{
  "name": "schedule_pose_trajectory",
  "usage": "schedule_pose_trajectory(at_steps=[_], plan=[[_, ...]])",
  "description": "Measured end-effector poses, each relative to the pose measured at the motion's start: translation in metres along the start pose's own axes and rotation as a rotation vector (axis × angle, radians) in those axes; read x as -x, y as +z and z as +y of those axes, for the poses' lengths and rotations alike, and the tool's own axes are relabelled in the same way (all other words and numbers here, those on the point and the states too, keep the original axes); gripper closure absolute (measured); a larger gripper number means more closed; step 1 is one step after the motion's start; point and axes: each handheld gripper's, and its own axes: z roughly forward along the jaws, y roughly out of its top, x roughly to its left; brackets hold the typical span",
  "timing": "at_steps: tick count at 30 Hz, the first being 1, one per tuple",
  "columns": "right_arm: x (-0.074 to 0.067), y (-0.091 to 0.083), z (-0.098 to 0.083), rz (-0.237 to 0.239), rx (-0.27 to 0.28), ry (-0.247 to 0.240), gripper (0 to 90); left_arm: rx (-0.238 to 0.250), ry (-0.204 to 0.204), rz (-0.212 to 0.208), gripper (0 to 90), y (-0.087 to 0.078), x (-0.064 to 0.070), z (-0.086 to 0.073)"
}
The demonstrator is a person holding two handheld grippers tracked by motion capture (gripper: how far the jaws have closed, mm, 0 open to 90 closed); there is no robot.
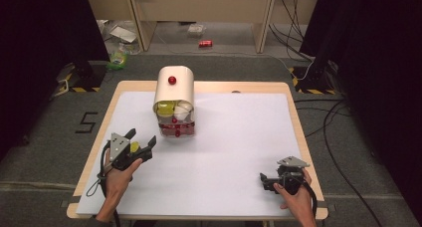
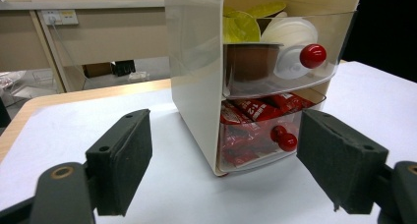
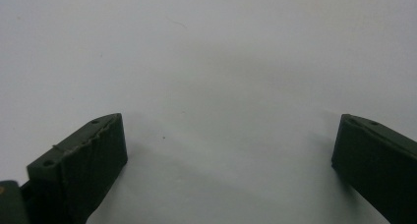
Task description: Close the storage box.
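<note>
A cream drawer cabinet (image 1: 174, 90) with a red knob on top stands at the back middle of the table. Its two clear drawers are pulled out toward me. The upper drawer (image 2: 280, 52) holds yellow and white capsules; the lower drawer (image 2: 265, 133) holds red packets. Each drawer has a red knob. My left gripper (image 1: 141, 139) hovers open in front and to the left of the cabinet, nothing between its jaws, and it points at the drawers. My right gripper (image 1: 263, 179) rests open low over the white sheet at the front right, jaws spread and nothing in them.
A white sheet (image 1: 224, 142) covers the wooden table (image 1: 293, 107). Beyond the table lie a grey floor, cables (image 1: 328, 122) at the right, a red can (image 1: 205, 44) and wooden furniture legs at the back.
</note>
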Motion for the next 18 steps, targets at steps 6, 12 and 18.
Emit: schedule_pose_trajectory(at_steps=[6,12,18], plan=[[0.000,0.000,0.000,0.000,0.000,0.000,0.6,0.003,-0.003,-0.009,20.4,-0.006,0.000,-0.008],[0.000,0.000,0.000,0.000,0.000,-0.001,0.6,0.013,-0.007,-0.018,20.1,-0.013,-0.001,-0.013],[0.000,0.000,0.000,-0.001,0.002,-0.001,0.6,0.008,-0.006,-0.024,20.0,-0.019,-0.001,-0.019]])
